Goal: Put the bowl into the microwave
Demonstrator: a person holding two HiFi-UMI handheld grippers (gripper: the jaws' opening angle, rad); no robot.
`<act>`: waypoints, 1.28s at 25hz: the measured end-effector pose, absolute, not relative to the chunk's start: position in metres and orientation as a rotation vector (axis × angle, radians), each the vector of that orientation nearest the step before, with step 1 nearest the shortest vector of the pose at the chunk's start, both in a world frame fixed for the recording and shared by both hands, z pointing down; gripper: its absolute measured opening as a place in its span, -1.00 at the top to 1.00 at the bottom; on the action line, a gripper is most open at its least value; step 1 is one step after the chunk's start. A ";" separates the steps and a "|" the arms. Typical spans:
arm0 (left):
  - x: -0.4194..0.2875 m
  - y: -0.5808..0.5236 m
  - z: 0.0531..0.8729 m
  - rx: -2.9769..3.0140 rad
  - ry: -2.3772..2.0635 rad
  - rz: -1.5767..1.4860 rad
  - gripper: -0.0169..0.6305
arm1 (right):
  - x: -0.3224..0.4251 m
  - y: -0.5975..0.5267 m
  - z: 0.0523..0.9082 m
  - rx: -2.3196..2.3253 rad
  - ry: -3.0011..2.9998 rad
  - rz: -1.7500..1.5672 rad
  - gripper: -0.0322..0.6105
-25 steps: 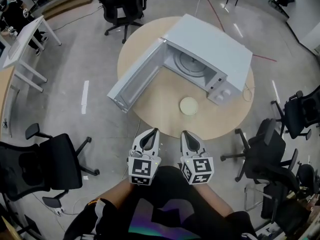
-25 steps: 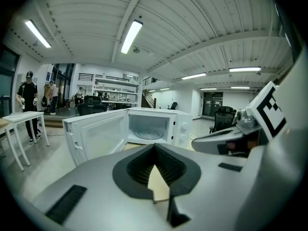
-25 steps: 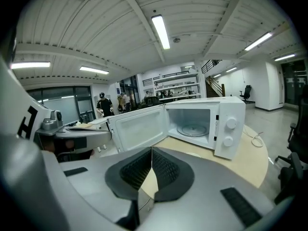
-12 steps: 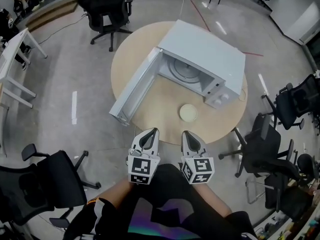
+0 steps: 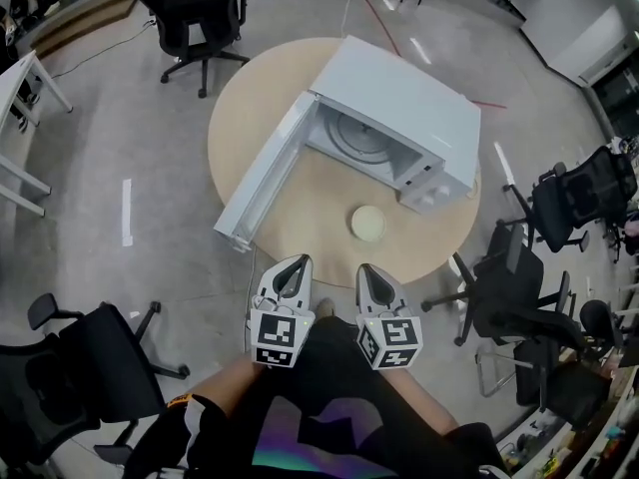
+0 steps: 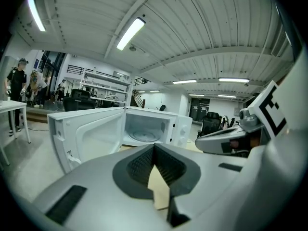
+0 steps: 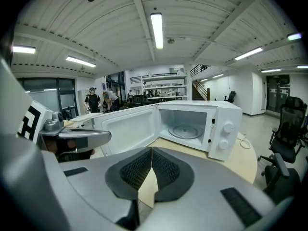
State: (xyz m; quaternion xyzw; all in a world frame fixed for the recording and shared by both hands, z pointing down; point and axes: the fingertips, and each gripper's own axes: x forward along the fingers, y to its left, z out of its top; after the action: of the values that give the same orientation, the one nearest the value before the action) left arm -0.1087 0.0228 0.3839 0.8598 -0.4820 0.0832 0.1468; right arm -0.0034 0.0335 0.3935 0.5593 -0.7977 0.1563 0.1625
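A pale cream bowl (image 5: 367, 223) sits on the round wooden table (image 5: 300, 208), in front of the white microwave (image 5: 399, 108). The microwave's door (image 5: 262, 173) is swung wide open to the left, and its glass turntable (image 7: 183, 131) shows inside. My left gripper (image 5: 293, 264) and right gripper (image 5: 368, 270) are held side by side near my body, short of the table's near edge. Both are shut with nothing between the jaws. The bowl is hidden behind the jaws in both gripper views.
Black office chairs stand around the table: one at the far side (image 5: 195, 8), two at the right (image 5: 509, 297), one at the near left (image 5: 85, 377). A white desk (image 5: 15, 78) is at the far left. People (image 6: 19, 81) stand in the background.
The head view has shifted: the table and microwave sit slightly further left and nearer in the frame. Both grippers stay shut, side by side near my body.
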 end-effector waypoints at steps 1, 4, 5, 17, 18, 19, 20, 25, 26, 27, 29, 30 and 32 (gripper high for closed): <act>-0.110 0.022 0.386 2.468 -1.390 0.239 0.81 | -0.004 0.033 0.395 1.588 -2.275 0.446 0.85; -0.114 0.019 0.391 2.447 -1.407 0.239 0.81 | -0.007 0.027 0.400 1.567 -2.281 0.451 0.85; -0.114 0.017 0.392 2.444 -1.413 0.241 0.81 | -0.007 0.025 0.401 1.562 -2.285 0.454 0.85; -0.106 0.000 0.396 2.419 -1.449 0.303 0.81 | 0.001 -0.002 0.410 1.523 -2.324 0.495 0.85; -0.104 -0.003 0.396 2.419 -1.448 0.311 0.81 | 0.005 -0.004 0.411 1.527 -2.322 0.503 0.85; -0.101 -0.005 0.397 2.418 -1.447 0.321 0.81 | 0.008 -0.006 0.412 1.531 -2.321 0.511 0.85; -0.099 -0.006 0.398 2.416 -1.445 0.330 0.81 | 0.011 -0.008 0.413 1.534 -2.322 0.519 0.85; -0.082 -0.017 0.405 2.411 -1.429 0.384 0.81 | 0.033 -0.019 0.418 1.564 -2.320 0.557 0.85; -0.078 -0.019 0.405 2.412 -1.425 0.395 0.81 | 0.039 -0.022 0.419 1.573 -2.317 0.567 0.85; -0.074 -0.022 0.406 2.414 -1.423 0.407 0.81 | 0.044 -0.026 0.420 1.580 -2.315 0.577 0.85; -0.066 -0.030 0.406 2.418 -1.421 0.431 0.81 | 0.054 -0.032 0.423 1.590 -2.312 0.597 0.85; -0.062 -0.034 0.406 2.419 -1.422 0.441 0.81 | 0.058 -0.036 0.424 1.593 -2.312 0.605 0.85; -0.054 -0.041 0.406 2.422 -1.422 0.460 0.81 | 0.066 -0.044 0.426 1.595 -2.316 0.622 0.85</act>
State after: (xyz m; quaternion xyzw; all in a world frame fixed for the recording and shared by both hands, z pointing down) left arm -0.0539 -0.0414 0.4056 0.8418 -0.4941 0.1599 0.1471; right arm 0.0660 -0.0436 0.4259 0.5489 -0.7974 0.2140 0.1304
